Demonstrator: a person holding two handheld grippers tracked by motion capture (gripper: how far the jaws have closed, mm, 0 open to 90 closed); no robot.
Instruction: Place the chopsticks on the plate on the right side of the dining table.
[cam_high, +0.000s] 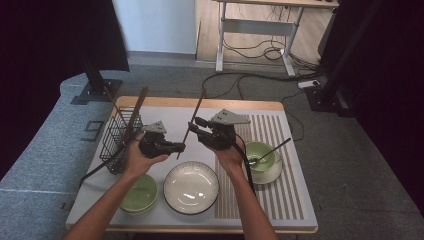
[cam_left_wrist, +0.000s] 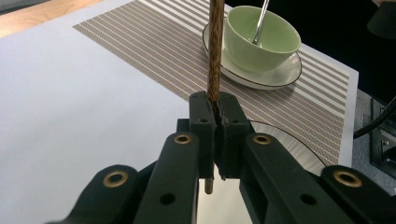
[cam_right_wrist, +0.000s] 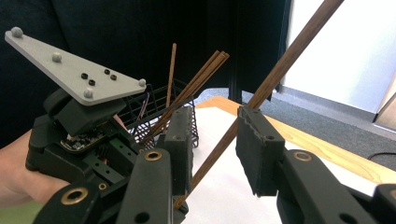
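We are pinching one chopstick (cam_left_wrist: 215, 51) upright in our left claw (cam_left_wrist: 214, 116), low on its shaft, above the table (cam_left_wrist: 84, 116). Our right claw (cam_right_wrist: 215, 144) is standing apart around the stick, letting the other hand carry it.

Brown chopstick (cam_left_wrist: 215, 51) — pale green cup (cam_left_wrist: 261, 39) — striped mat (cam_left_wrist: 154, 51)

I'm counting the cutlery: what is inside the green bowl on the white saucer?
A metal spoon stands in the pale green bowl on the white saucer, handle leaning over the rim. Its scoop end is hidden by the bowl's wall in the left gripper view.
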